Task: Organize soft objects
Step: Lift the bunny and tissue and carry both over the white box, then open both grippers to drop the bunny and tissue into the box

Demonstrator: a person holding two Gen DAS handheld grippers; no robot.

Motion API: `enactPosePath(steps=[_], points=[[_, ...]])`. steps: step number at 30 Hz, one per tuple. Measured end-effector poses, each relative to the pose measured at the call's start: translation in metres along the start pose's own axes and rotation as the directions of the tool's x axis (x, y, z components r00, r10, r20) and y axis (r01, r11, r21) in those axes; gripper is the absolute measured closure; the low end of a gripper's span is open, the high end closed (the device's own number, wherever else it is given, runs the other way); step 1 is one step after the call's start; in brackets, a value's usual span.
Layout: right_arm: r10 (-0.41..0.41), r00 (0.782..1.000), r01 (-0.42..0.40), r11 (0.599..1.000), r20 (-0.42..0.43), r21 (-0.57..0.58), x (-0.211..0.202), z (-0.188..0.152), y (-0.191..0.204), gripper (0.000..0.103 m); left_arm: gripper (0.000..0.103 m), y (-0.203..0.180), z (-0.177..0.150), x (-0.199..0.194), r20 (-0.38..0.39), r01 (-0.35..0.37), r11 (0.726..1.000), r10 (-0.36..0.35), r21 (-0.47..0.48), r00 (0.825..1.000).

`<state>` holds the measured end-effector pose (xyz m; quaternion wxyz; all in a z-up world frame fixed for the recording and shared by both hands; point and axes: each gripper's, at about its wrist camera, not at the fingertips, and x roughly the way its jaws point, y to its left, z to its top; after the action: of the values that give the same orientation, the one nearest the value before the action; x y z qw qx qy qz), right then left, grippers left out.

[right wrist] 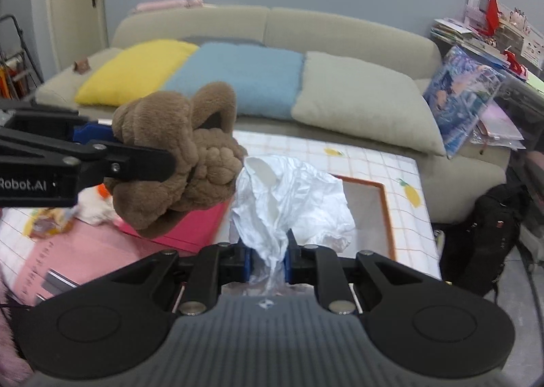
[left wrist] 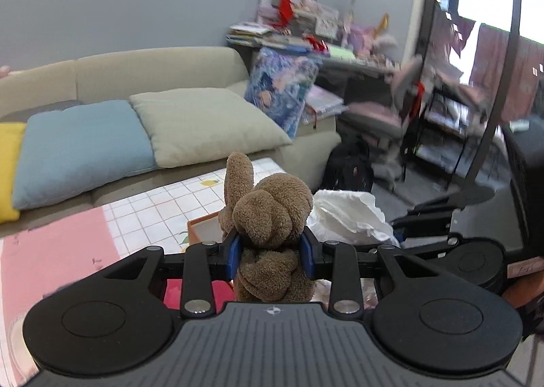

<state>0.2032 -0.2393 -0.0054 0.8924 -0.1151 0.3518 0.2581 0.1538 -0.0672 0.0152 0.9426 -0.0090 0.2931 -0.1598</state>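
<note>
Our left gripper [left wrist: 271,252] has its fingers clamped on the brown plush [left wrist: 268,217], held up over the table [right wrist: 401,162]. Right gripper [right wrist: 268,258] fingers pinch the white cloth [right wrist: 292,196], bunched just beside the plush, above the orange-rimmed tray [right wrist: 386,213].

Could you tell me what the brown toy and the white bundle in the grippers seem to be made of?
Brown toy: plush fabric, matte and fuzzy, bulging around the pads. White bundle: thin crinkled sheet with a slight sheen, possibly plastic film or light cloth.

Left hand-held gripper [left wrist: 271,252] clamped, right hand-held gripper [right wrist: 268,259] pinched narrow
</note>
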Motion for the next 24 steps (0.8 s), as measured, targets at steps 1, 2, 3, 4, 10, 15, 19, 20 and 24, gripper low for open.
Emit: enactPosePath(steps=[1, 2, 3, 4, 10, 15, 19, 20, 24], points=[[-0.008, 1.000, 0.008, 1.000, -0.014, -0.004, 0.004, 0.000, -0.003, 0.088, 0.064, -0.002, -0.001, 0.007, -0.013, -0.001, 1.000, 0.001, 0.013, 1.000], [-0.013, 0.999, 0.012, 1.000, -0.030, -0.011, 0.010, 0.000, -0.006, 0.088, 0.064, -0.003, -0.002, 0.014, -0.030, -0.001, 1.000, 0.001, 0.027, 1.000], [-0.019, 0.999, 0.018, 1.000, -0.048, -0.019, 0.015, -0.001, -0.009, 0.088, 0.064, -0.004, -0.003, 0.022, -0.053, -0.007, 0.999, 0.009, 0.043, 0.999], [-0.028, 0.997, 0.027, 0.999, -0.067, -0.024, 0.021, -0.003, -0.014, 0.088, 0.064, -0.005, -0.003, 0.030, -0.071, -0.011, 0.998, 0.016, 0.058, 0.997], [-0.061, 0.987, 0.051, 0.996, -0.150, -0.070, 0.062, -0.013, -0.023, 0.087, 0.064, -0.004, -0.011, 0.064, -0.147, -0.015, 0.994, 0.031, 0.109, 0.989], [-0.050, 0.979, 0.036, 0.997, -0.199, -0.071, 0.090, -0.024, -0.024, 0.087, 0.064, -0.014, -0.004, 0.078, -0.167, 0.003, 0.988, 0.023, 0.156, 0.986], [-0.056, 0.974, 0.039, 0.996, -0.219, -0.081, 0.103, -0.027, -0.029, 0.086, 0.066, -0.019, -0.001, 0.092, -0.188, 0.032, 0.989, -0.004, 0.145, 0.982], [-0.056, 0.974, 0.039, 0.996, -0.222, -0.081, 0.104, -0.028, -0.031, 0.085, 0.066, -0.020, 0.000, 0.095, -0.191, 0.039, 0.990, -0.012, 0.136, 0.981], [-0.054, 0.971, 0.038, 0.996, -0.233, -0.075, 0.107, -0.031, -0.039, 0.084, 0.067, -0.018, -0.004, 0.114, -0.241, 0.052, 0.994, -0.028, 0.094, 0.970]])
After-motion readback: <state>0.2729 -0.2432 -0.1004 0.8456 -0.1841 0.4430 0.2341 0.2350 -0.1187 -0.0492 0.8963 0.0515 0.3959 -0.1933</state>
